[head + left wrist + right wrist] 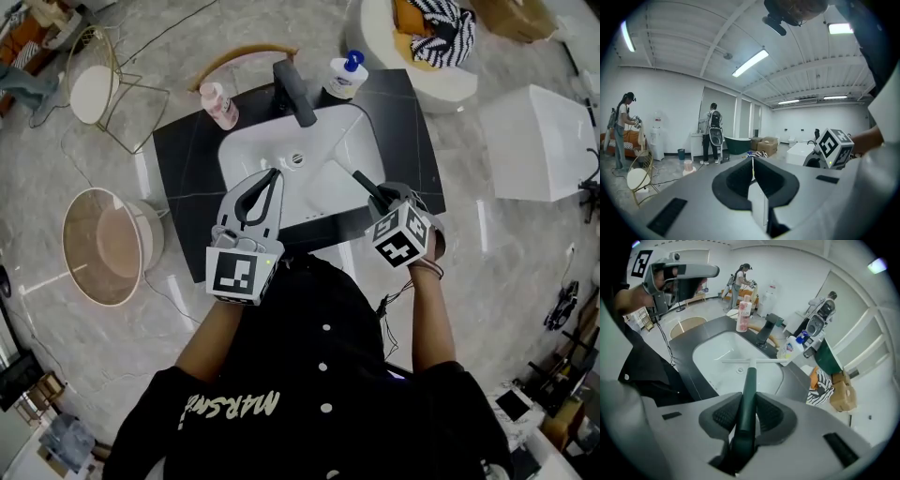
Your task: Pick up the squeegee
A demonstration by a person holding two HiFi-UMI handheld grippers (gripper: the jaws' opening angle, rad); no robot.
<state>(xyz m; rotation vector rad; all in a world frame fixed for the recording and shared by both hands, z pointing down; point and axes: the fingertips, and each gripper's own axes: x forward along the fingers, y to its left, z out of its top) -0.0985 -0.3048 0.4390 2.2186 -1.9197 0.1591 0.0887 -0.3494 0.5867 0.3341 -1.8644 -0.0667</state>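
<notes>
White sink basin in dark counter sat below both grippers. R gripper was clamped on squeegee handle, long axis running straight out past fingertips, blade crosswise over basin. L gripper was closed, empty, farther off.

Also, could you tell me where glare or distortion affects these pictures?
Head view: the glossy floor throws pale streaks of glare, and the fisheye bends the edges. Left gripper view: the ceiling lamps blow out, corners vignette dark. Right gripper view: the squeegee is sharp; the rim curves strongly.
</notes>
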